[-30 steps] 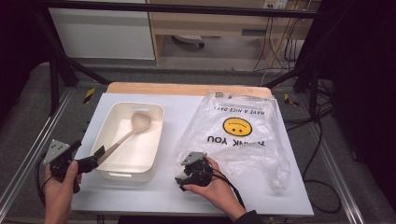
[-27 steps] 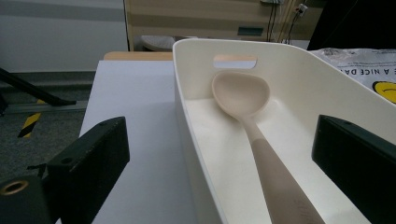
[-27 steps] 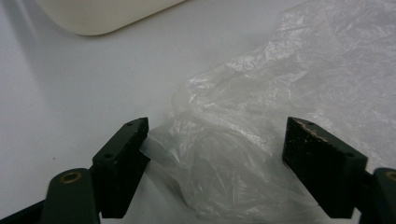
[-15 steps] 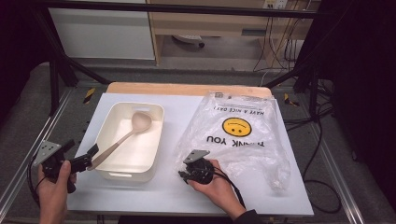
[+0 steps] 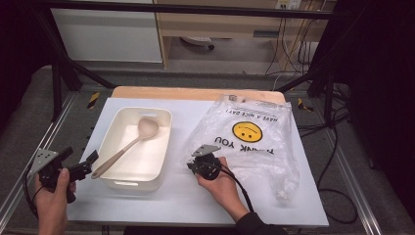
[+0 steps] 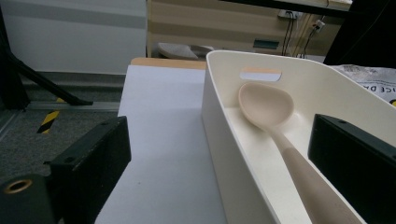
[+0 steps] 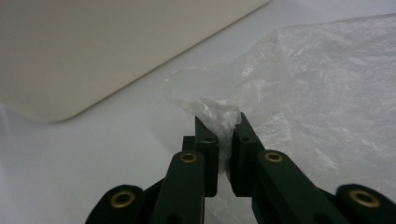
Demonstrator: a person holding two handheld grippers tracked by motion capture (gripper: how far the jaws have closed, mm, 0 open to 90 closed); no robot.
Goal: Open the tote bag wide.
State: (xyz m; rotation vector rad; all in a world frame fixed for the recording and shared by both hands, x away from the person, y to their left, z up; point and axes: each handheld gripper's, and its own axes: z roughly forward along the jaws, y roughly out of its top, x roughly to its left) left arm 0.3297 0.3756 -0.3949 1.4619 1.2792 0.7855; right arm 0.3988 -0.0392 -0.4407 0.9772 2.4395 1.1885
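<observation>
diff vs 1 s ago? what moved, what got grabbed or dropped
The left hand-held gripper pulled back toward the table's left edge, then eased back in; its jaws stand open near the end of the beige spoon, not gripping it. The right hand-held gripper stayed shut on the clear plastic smiley bag. The spoon, the cream plastic tub and the bag lie unmoved.

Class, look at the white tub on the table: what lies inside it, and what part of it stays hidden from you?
Inside the white tub lies one beige spoon, bowl toward the far end, handle rising over the near-left rim. The tub floor under the spoon is covered.
</observation>
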